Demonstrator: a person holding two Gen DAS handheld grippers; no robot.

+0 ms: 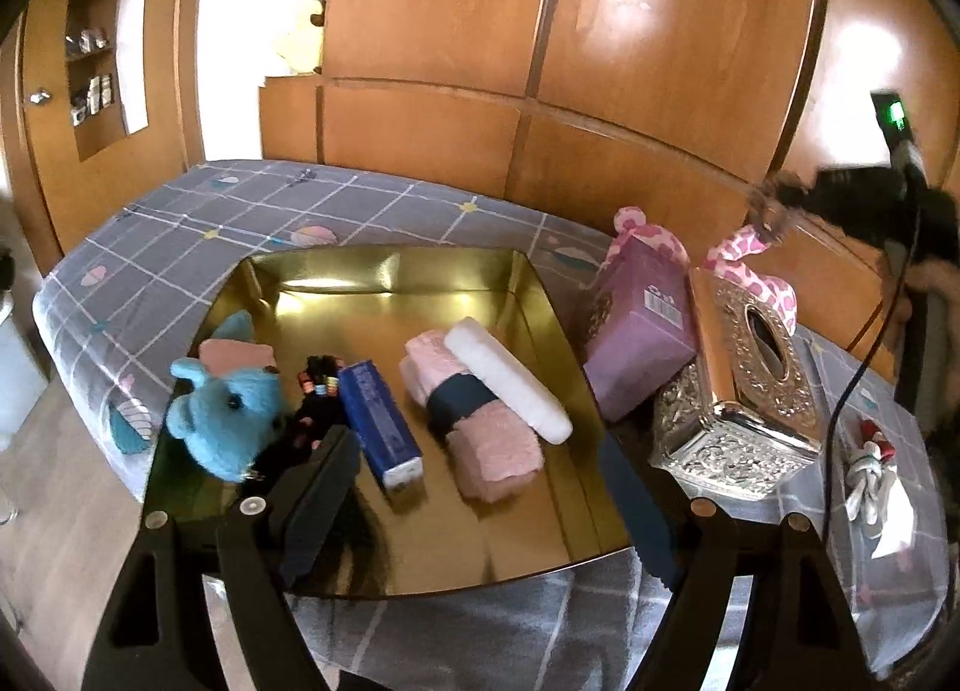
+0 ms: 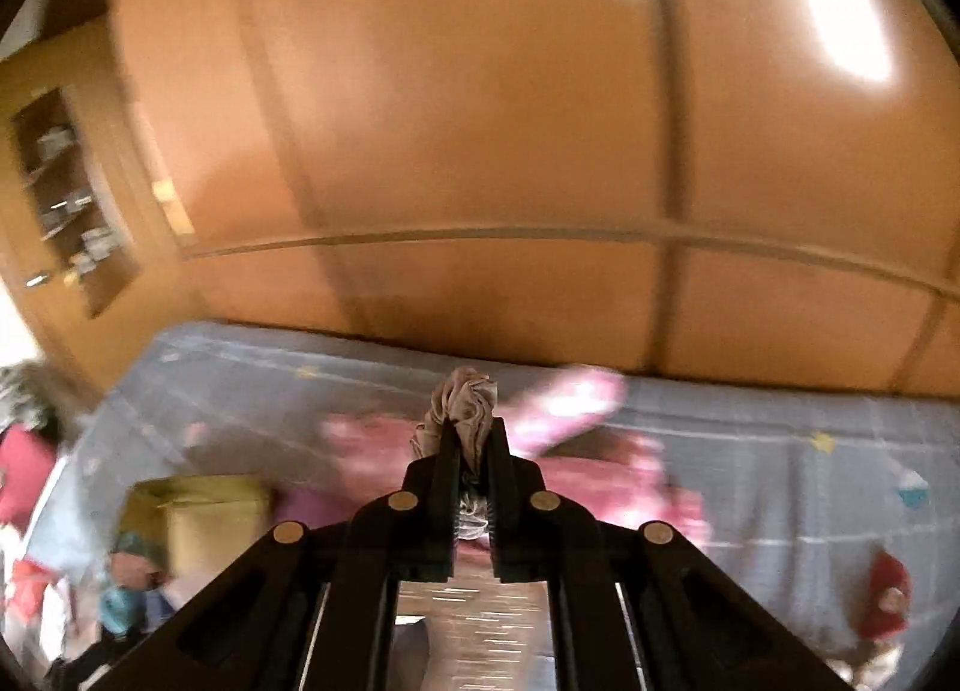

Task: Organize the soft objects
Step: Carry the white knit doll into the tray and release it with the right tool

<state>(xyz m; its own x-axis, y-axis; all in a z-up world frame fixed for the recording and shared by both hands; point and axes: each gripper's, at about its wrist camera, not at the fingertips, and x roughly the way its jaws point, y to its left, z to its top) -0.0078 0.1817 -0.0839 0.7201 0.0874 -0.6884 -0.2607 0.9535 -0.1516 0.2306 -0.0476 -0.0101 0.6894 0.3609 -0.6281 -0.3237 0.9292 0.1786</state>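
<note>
In the left wrist view a gold tray (image 1: 540,295) sits on the bed. In it lie a blue plush toy (image 1: 228,409), a black beaded item (image 1: 312,391), a blue box (image 1: 381,427), a pink rolled towel with a dark band (image 1: 480,427) and a white roll (image 1: 510,379). My left gripper (image 1: 474,481) is open above the tray's near edge. My right gripper (image 2: 471,451) is shut on a beige scrunchie (image 2: 465,403), held up above the bed; that view is blurred. The right gripper also shows far right in the left view (image 1: 780,205).
Right of the tray stand a purple box (image 1: 642,343), a silver ornate tissue box (image 1: 744,391) and a pink spotted plush (image 1: 756,265). A white and red knotted item (image 1: 870,475) lies at the right. A wooden wardrobe (image 1: 600,60) is behind the bed.
</note>
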